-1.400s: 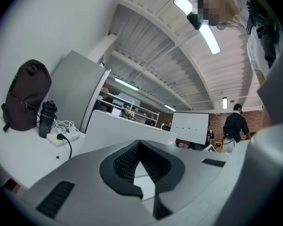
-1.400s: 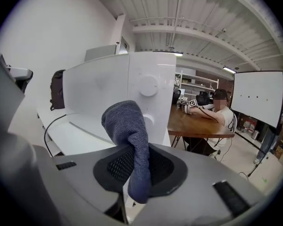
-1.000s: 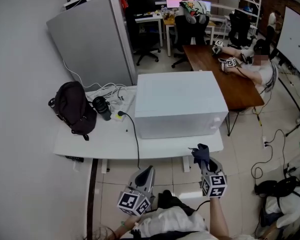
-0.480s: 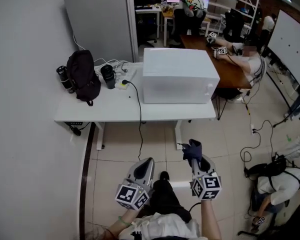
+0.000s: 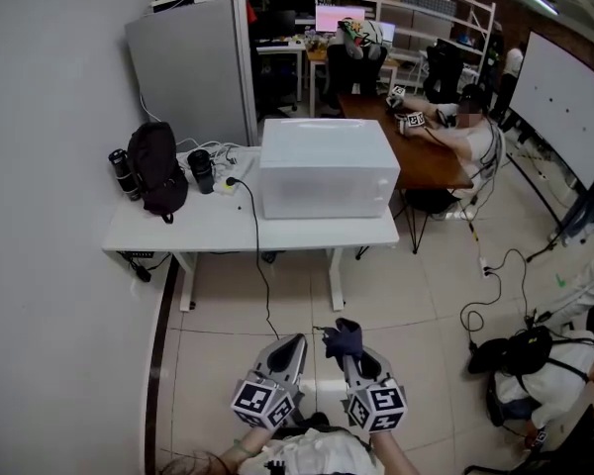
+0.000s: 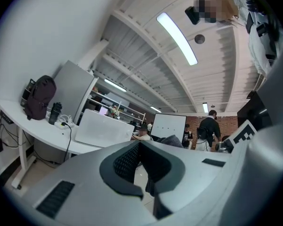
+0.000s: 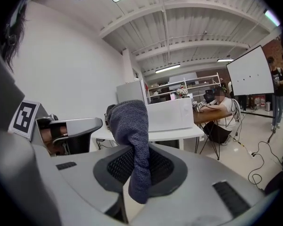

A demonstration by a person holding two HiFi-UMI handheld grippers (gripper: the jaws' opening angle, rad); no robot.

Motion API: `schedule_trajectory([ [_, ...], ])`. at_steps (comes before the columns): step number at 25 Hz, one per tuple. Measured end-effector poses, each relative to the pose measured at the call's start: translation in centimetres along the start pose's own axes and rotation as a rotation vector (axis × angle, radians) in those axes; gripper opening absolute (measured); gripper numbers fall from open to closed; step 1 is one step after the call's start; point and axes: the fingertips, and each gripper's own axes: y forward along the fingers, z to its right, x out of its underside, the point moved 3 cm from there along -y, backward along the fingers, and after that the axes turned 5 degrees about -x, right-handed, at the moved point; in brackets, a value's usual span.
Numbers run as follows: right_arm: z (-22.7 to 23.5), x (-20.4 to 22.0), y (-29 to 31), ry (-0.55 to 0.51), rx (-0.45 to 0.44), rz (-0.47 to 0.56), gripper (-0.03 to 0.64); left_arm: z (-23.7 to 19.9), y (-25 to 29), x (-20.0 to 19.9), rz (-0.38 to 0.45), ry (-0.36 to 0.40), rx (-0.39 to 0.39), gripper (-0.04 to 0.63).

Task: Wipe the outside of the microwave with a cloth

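Observation:
The white microwave (image 5: 327,166) stands on the right half of a white table (image 5: 208,234), well away from both grippers; it also shows in the left gripper view as the microwave (image 6: 104,128) and in the right gripper view as the microwave (image 7: 170,114). My right gripper (image 5: 348,348) is shut on a dark blue-grey cloth (image 5: 343,336) over the tiled floor, close to the person's body. That cloth (image 7: 132,131) hangs pinched between the jaws of the right gripper (image 7: 136,163). My left gripper (image 5: 291,348) sits just beside it, shut and holding nothing, as the left gripper (image 6: 140,149) view confirms.
A black backpack (image 5: 156,171), two dark flasks (image 5: 120,172) and cables lie on the table's left half. A grey partition (image 5: 193,62) stands behind. A person sits at a brown table (image 5: 421,156) beyond. Bags (image 5: 523,349) and cords lie on the floor at right.
The view has backed away from the table, so the microwave is farther off. Both grippers sit lower and closer together, the right one still shut on the cloth.

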Motion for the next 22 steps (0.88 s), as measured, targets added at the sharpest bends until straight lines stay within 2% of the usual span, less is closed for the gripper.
schedule_trajectory([
  [4,1.7,-0.9,-1.1,0.003,-0.017,0.029,0.072,2.3,1.5,1.0,-0.012,0.023,0.014,-0.014],
  [10,4.7,-1.2,-2.0,0.054,0.002,0.055,0.071,4.0,2.4,1.1,0.008,0.036,-0.018,-0.014],
  [17,3.8,-1.4,-1.8,0.030,-0.047,0.050,0.071,4.3,2.2,0.9,0.013,0.039,-0.048,-0.014],
  [22,3.4,-1.2,-1.8,0.017,-0.057,0.042,0.071,4.7,2.1,1.0,0.011,0.040,-0.039,-0.014],
])
